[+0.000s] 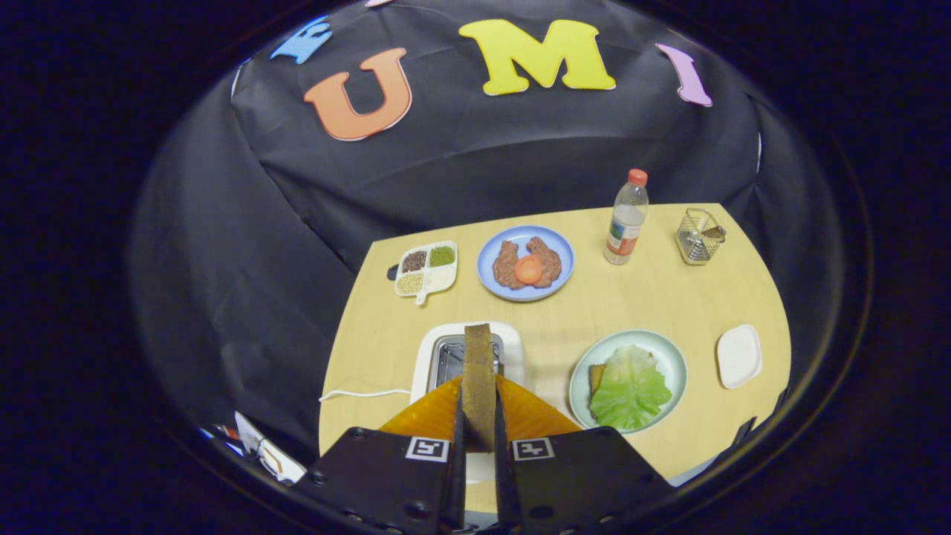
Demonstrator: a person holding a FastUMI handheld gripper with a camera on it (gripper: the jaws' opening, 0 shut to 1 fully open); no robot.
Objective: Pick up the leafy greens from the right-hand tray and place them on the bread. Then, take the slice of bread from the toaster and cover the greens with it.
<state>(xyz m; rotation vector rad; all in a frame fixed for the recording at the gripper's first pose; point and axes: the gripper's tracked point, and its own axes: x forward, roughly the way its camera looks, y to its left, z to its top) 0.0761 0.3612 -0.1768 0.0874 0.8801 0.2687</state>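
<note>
With the greens (630, 386) already lying on the bread on the green plate (672, 357), my tongs (479, 416) pinch the bread slice (478, 371) edge-up above the toaster (438, 353), so next I carry it right and lay it flat.

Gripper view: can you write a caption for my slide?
Gripper shut on brown bread slice above white toaster, beside pale green plate of lettuce-topped bread.

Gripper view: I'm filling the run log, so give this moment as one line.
gripper: shut on brown bread slice | slice: above white toaster | green leafy greens: on bread, pale green plate | step: cover pending
</note>
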